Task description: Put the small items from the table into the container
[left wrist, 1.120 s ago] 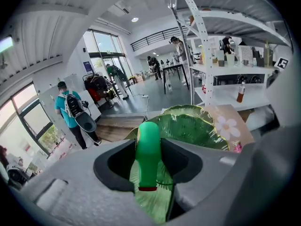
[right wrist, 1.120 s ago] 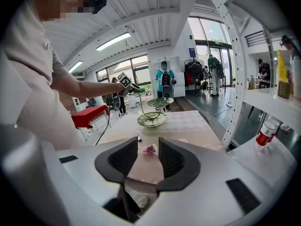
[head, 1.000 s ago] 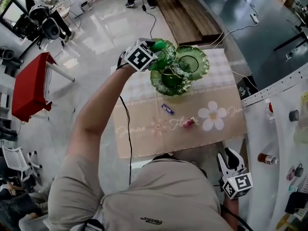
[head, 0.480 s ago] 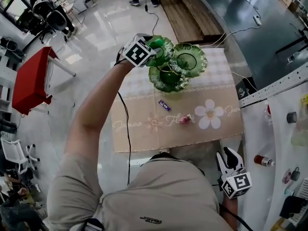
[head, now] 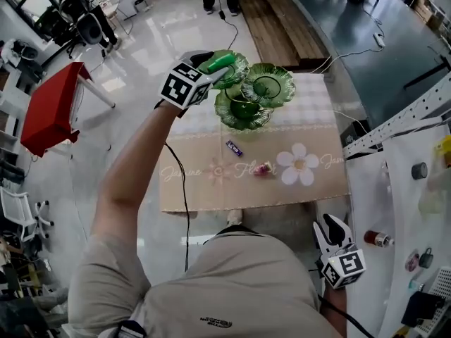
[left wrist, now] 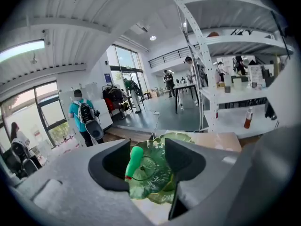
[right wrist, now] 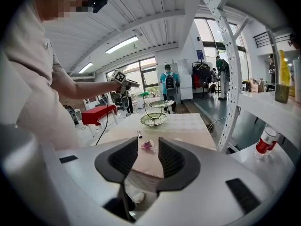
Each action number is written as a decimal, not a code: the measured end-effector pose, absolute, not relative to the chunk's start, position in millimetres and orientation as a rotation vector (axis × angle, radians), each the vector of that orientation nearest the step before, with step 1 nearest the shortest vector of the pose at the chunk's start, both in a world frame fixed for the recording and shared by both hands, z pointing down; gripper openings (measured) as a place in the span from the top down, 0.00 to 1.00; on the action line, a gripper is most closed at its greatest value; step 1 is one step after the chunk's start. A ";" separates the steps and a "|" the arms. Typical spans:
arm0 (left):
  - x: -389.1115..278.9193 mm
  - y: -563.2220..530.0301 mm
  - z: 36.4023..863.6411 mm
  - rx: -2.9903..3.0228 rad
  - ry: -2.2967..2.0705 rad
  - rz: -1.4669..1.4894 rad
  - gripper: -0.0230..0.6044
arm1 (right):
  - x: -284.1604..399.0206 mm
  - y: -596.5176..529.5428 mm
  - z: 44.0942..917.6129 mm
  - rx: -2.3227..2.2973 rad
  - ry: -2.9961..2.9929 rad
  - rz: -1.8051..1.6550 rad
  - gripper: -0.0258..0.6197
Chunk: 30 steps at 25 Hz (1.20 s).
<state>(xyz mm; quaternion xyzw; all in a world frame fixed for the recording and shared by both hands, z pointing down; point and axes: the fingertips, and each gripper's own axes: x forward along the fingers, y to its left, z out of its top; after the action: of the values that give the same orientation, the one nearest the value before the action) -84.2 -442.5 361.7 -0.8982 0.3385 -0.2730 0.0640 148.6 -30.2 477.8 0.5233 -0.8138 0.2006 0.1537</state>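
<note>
The container is a green glass tiered tray [head: 269, 84] at the table's far side, also seen in the left gripper view [left wrist: 155, 173] and the right gripper view [right wrist: 154, 119]. My left gripper [head: 217, 63] hovers above its left dish with its jaws opening. A green stick-like item with a red end [left wrist: 134, 161] lies against the left jaw, apart from the right jaw. A purple-wrapped candy [head: 234, 147] and a pink candy [head: 263, 168] lie on the tan flowered cloth [head: 310, 189]. My right gripper [head: 330, 225] is open and empty near my body, below the table's front edge.
A white perforated rack [head: 394, 129] with a red-capped bottle [head: 377, 239] and other small things stands at the right. A red table [head: 49, 111] is far left. A black cable [head: 184, 189] hangs along my left arm. People stand in the background.
My left gripper has lifted and drawn back to the left from over the tray's upper dishes. The right gripper has barely shifted.
</note>
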 end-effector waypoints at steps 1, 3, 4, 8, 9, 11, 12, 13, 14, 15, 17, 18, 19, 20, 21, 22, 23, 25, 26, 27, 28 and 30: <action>-85.0 -428.5 355.8 -2.734 1.042 -0.781 0.60 | 150.6 -28.2 477.1 1.488 -2.344 0.567 0.73; -87.2 -398.6 347.7 -2.774 1.083 -0.705 0.60 | 154.3 -24.6 476.3 1.459 -2.367 0.550 0.73; -88.0 -382.8 345.0 -2.798 1.102 -0.669 0.60 | 156.0 -23.1 476.1 1.442 -2.379 0.541 0.73; -84.3 -313.2 346.2 -2.912 1.160 -0.544 0.62 | 160.9 -14.1 474.9 1.378 -2.412 0.517 0.74; -82.2 -294.7 349.5 -2.941 1.172 -0.520 0.64 | 161.8 -11.7 474.5 1.364 -2.416 0.513 0.74; -78.7 -257.0 359.1 -2.998 1.205 -0.471 0.69 | 163.5 -7.6 474.6 1.331 -2.434 0.503 0.74; -77.7 -238.6 365.4 -3.022 1.229 -0.448 0.73 | 164.2 -5.5 475.0 1.313 -2.448 0.499 0.75; -77.0 -221.0 372.3 -3.041 1.257 -0.428 0.78 | 164.8 -3.3 475.5 1.296 -2.461 0.494 0.75; -76.3 -204.2 379.2 -3.059 1.287 -0.409 0.82 | 165.0 -0.8 475.8 1.279 -2.474 0.489 0.75; -75.5 -188.0 385.8 -3.078 1.318 -0.387 0.86 | 164.8 2.1 476.1 1.260 -2.487 0.485 0.76; -72.1 -156.5 398.1 -3.120 1.373 -0.344 0.92 | 163.7 8.4 476.7 1.215 -2.517 0.471 0.77; -69.3 -141.3 404.1 -3.136 1.395 -0.332 0.93 | 162.9 11.6 477.0 1.192 -2.530 0.465 0.77; -66.0 -126.8 410.0 -3.149 1.411 -0.328 0.94 | 162.2 14.7 477.1 1.170 -2.542 0.460 0.77; -62.6 -113.0 415.8 -3.161 1.423 -0.331 0.94 | 161.5 17.7 477.3 1.151 -2.551 0.456 0.77; -58.8 -100.1 421.3 -3.174 1.431 -0.334 0.94 | 160.9 20.8 477.9 1.133 -2.559 0.453 0.77; -55.0 -88.1 426.3 -3.188 1.436 -0.337 0.94 | 160.7 24.1 478.8 1.117 -2.565 0.453 0.77; -51.3 -77.1 430.6 -3.201 1.439 -0.339 0.94 | 160.7 27.5 480.0 1.103 -2.569 0.453 0.77; -44.8 -58.3 437.3 -3.212 1.448 -0.343 0.94 | 161.6 34.2 483.7 1.078 -2.569 0.459 0.77; -41.9 -50.3 439.9 -3.214 1.453 -0.345 0.94 | 162.3 37.5 485.4 1.070 -2.567 0.464 0.77; -39.1 -43.0 442.1 -3.215 1.459 -0.348 0.94 | 162.8 40.4 486.5 1.064 -2.566 0.468 0.77; -36.4 -36.6 443.8 -3.214 1.465 -0.350 0.94 | 163.2 42.9 487.4 1.057 -2.569 0.470 0.77; -31.7 -26.4 446.2 -3.209 1.476 -0.357 0.94 | 162.7 46.7 487.9 1.042 -2.576 0.466 0.77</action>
<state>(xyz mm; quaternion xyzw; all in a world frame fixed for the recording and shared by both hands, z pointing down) -31.7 -26.4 446.2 -0.8851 0.4072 -0.0984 -0.2029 162.7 46.7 487.9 0.3650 -0.9023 0.1633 0.1612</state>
